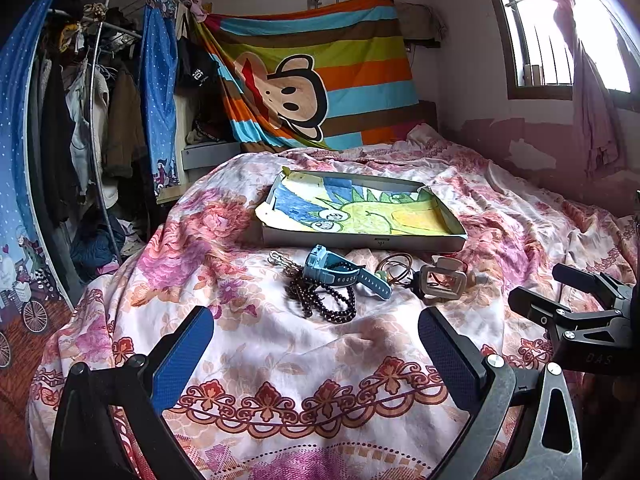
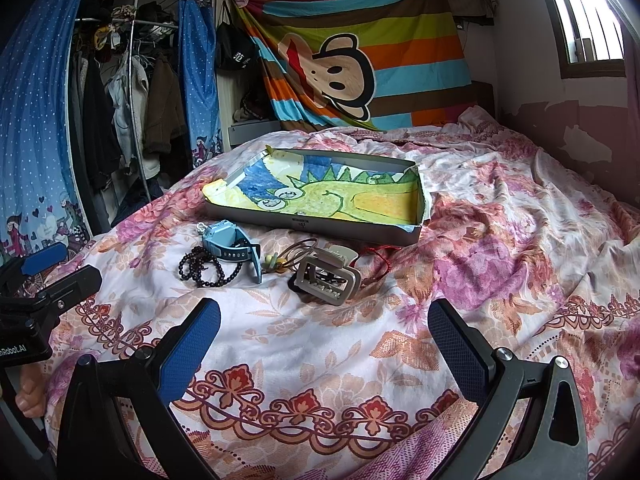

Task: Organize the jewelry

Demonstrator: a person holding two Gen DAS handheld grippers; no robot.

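- Both of my grippers hang above the floral bedspread (image 1: 320,360) with nothing between their fingers: the left gripper (image 1: 316,344) has its blue pads spread wide, and the right gripper (image 2: 324,336) is spread just as wide.
- From the left wrist view, my right gripper shows at the right edge, its jaws apart; from the right wrist view, my left gripper shows at the left edge, also parted.
- Ahead of both grippers the jewelry lies in a loose cluster on the bedspread, just in front of the shallow box (image 1: 360,242).
- A blue watch (image 1: 332,270) lies at the left of the cluster, its strap running out toward the right.
- A dark bead bracelet (image 1: 324,300) is coiled partly under the watch and spills toward me.
- A small metal chain (image 1: 280,258) lies just left of the watch.
- Thin brown cord loops (image 1: 394,266) sit to the right of the watch strap.
- A beige watch (image 2: 328,276) lies at the right end of the cluster, a red string (image 2: 380,260) beside it.
- The box is lined with a crayon drawing in blue, green and yellow; none of the jewelry lies inside it.
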